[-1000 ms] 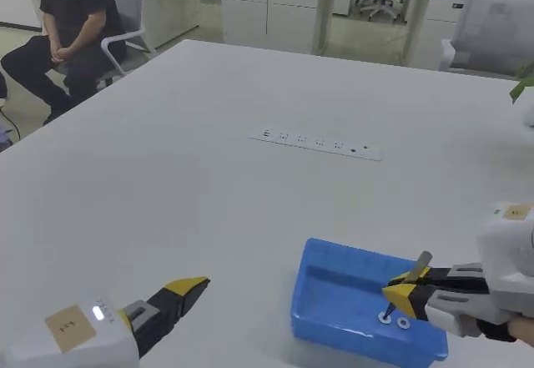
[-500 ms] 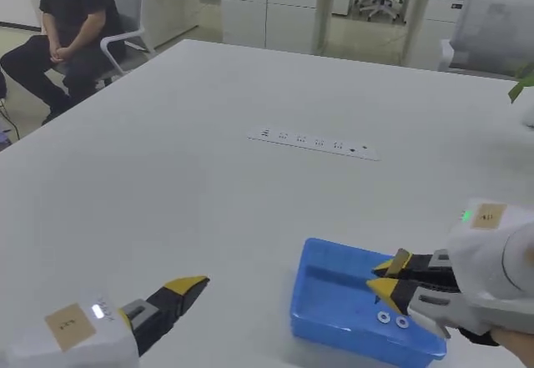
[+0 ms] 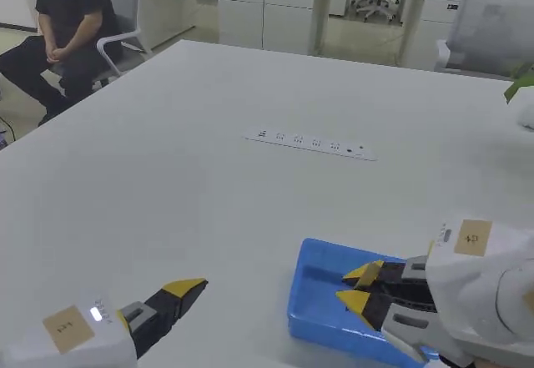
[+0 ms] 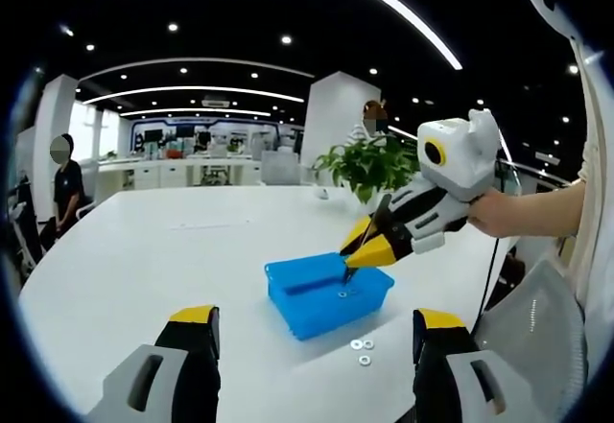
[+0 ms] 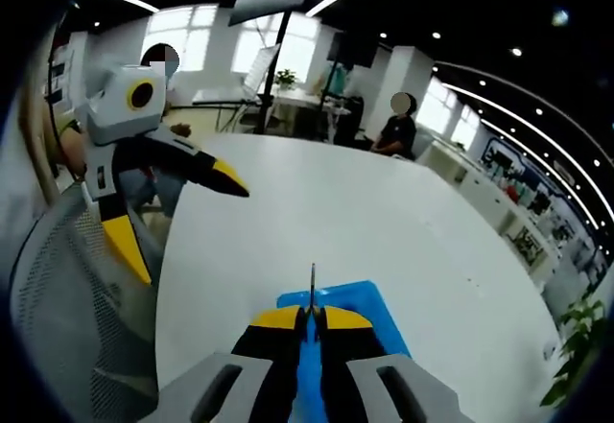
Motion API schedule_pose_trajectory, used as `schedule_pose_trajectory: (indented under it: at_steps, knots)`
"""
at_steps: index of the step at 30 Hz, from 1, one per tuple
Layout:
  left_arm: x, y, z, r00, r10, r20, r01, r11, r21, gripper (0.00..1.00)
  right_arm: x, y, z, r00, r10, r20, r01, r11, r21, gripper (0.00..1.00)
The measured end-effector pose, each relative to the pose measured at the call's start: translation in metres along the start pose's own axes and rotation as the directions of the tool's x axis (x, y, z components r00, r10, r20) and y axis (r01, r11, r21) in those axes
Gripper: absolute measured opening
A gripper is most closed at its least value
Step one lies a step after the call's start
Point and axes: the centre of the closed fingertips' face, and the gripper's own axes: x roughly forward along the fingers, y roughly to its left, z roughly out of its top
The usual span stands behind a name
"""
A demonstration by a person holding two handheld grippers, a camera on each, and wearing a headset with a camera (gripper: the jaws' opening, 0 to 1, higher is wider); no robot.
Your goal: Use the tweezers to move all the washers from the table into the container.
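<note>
Tweezers (image 5: 312,291) were clamped by the right gripper (image 5: 310,319); left gripper (image 4: 317,316) was spread, empty. Washers (image 4: 362,351) were judged slippery, best rim-pinched.

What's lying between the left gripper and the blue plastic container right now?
Two small silver washers lie on the white table just short of the blue plastic container, ahead of the left gripper and its open jaws; the left gripper view shows them.

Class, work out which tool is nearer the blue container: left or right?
Right. The right tool, shut on the tweezers, hangs directly over the blue container. The left tool is well off to the container's left, apart from it.
</note>
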Motion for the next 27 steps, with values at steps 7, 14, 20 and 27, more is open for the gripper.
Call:
schedule_pose_trajectory:
  at_steps: [7, 14, 20, 27]
  knots:
    - [0.0, -0.001, -0.001, 1.0, -0.003, -0.003, 0.003, 1.0, 0.001, 0.84, -0.002, 0.014, -0.003, 0.9955, 0.052, 0.079, -0.064, 0.985, 0.162, 0.03]
    - [0.001, -0.002, -0.002, 0.9999, -0.008, -0.012, 0.008, 1.0, 0.004, 0.84, -0.003, 0.017, -0.027, 0.9931, 0.056, 0.103, -0.091, 0.923, 0.374, 0.03]
    - [0.002, -0.003, -0.003, 0.9998, -0.011, -0.017, 0.011, 1.0, 0.006, 0.83, -0.001, 0.019, -0.047, 0.9938, 0.07, 0.087, -0.102, 0.878, 0.469, 0.03]
    - [0.002, -0.003, -0.004, 0.9996, -0.014, -0.025, 0.015, 1.0, 0.01, 0.83, 0.007, 0.03, -0.063, 0.9923, 0.105, 0.065, -0.124, 0.836, 0.535, 0.03]
